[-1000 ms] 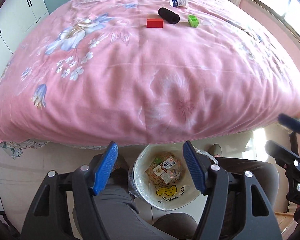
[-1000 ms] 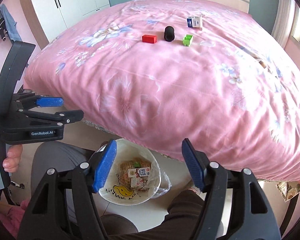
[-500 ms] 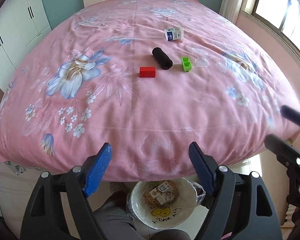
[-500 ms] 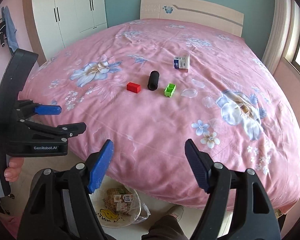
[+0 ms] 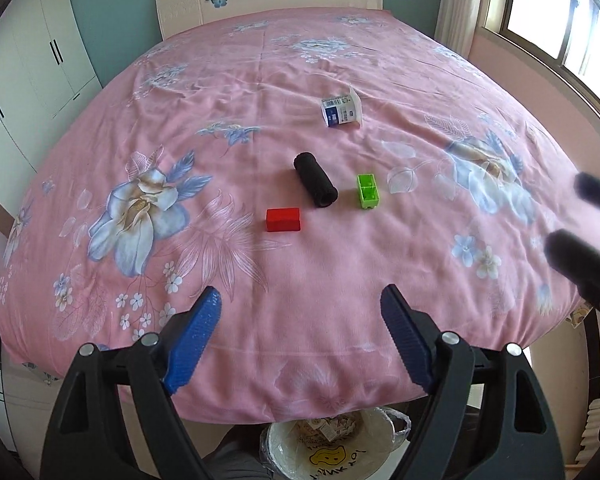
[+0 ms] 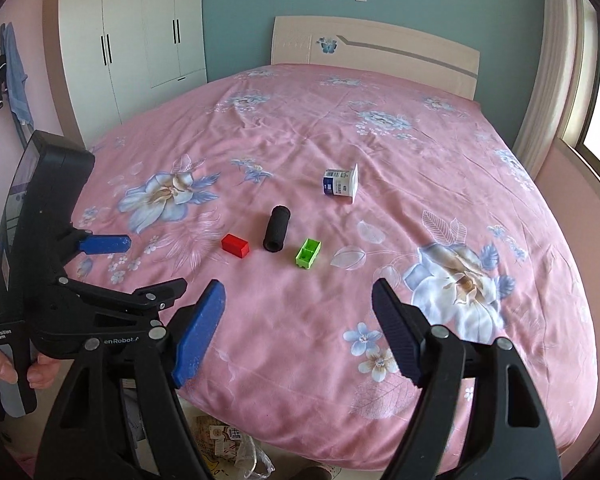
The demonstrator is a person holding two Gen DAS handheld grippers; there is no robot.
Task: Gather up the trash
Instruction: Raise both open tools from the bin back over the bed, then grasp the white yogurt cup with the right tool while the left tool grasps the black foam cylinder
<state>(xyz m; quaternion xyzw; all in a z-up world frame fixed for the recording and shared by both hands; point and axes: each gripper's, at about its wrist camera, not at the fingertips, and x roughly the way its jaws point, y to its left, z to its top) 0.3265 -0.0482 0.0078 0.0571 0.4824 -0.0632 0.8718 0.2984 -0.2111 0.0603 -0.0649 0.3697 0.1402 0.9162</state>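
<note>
Both my grippers gape wide and hold nothing: left gripper, right gripper. A pink floral bedspread fills the room; white wardrobe behind. On it: milk carton farthest, black roll between red block and green block. Trash bin on the floor at the bed's foot.

Left gripper: jaws spread wide, empty, aimed forward over the near edge of the bed. Right gripper: jaws spread wide, empty, likewise above the bed's near edge. The left hand grasps the left gripper's handle, below bed level.
</note>
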